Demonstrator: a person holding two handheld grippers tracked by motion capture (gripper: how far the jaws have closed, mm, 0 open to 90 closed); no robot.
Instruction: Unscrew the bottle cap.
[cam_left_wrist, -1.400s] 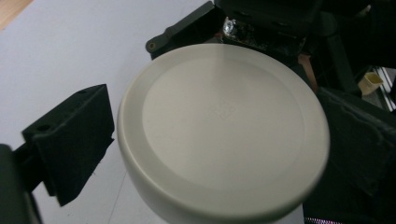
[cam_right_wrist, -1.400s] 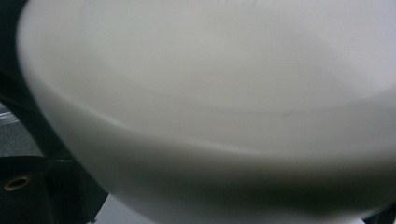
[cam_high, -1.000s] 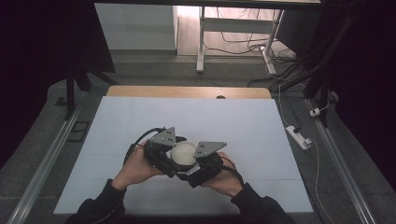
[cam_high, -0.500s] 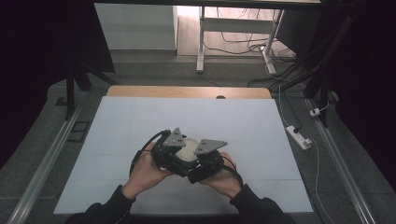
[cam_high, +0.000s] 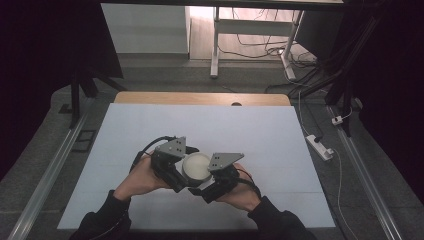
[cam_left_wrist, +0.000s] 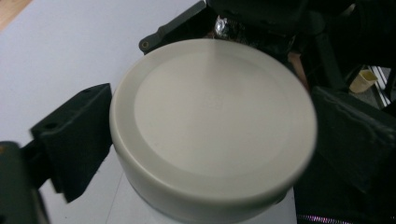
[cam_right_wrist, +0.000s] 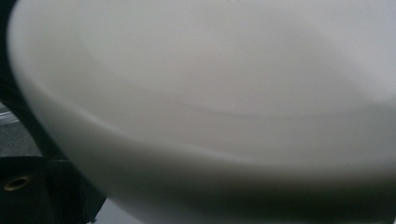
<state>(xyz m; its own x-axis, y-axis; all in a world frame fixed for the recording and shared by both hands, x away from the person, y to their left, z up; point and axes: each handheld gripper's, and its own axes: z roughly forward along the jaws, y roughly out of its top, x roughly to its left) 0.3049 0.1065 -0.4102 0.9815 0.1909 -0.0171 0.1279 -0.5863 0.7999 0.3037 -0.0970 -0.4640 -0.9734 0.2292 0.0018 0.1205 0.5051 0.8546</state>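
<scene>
High view, lower centre: round cream plastic lid (cam_high: 196, 167) clamped between left gripper (cam_high: 176, 167) and right gripper (cam_high: 212, 175); uneven squeeze could pop it free.

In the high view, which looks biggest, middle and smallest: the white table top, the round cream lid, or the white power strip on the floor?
1. white table top, by far the biggest.
2. round cream lid, between the left gripper and right gripper.
3. white power strip, narrower than the lid, though it lies lower and farther from the camera, so ranks 2 and 3 are unsure.
</scene>
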